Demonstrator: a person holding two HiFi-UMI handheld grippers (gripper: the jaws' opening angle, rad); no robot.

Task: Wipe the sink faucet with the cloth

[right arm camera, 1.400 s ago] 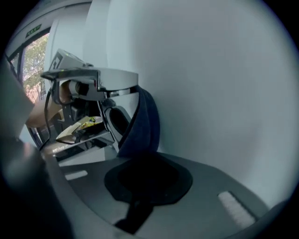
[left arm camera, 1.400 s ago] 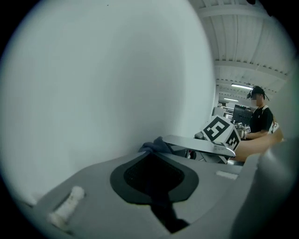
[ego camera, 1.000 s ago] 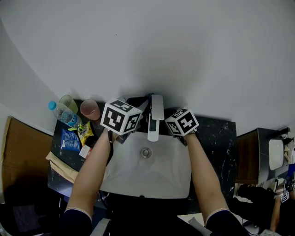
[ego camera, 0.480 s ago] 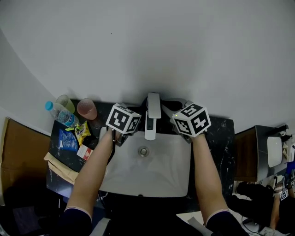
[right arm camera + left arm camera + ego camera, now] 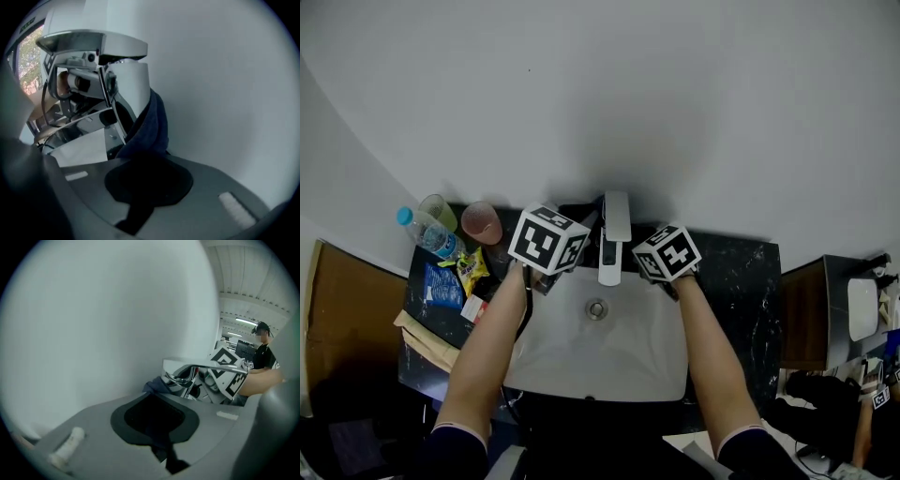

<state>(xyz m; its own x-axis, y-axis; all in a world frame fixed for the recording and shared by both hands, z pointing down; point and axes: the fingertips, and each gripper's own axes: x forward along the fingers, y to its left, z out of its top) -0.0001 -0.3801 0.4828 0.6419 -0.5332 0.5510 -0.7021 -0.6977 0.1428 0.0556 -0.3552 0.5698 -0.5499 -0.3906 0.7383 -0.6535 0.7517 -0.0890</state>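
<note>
A chrome faucet stands at the back of the white sink. A dark blue cloth is looped round the back of the faucet's body, against the wall. My left gripper is shut on one end of the cloth, just left of the faucet. On the other side, my right gripper is shut on the other end, close by the faucet. In the head view the two marker cubes, left and right, flank the spout and hide the jaws.
On the black counter to the left stand a water bottle, two cups and snack packets. A grey wall rises right behind the faucet. A person stands far off in the left gripper view.
Half a second ago the right gripper was pulled out to the right of the faucet; it is now back close beside it. The left gripper shifted only slightly.
</note>
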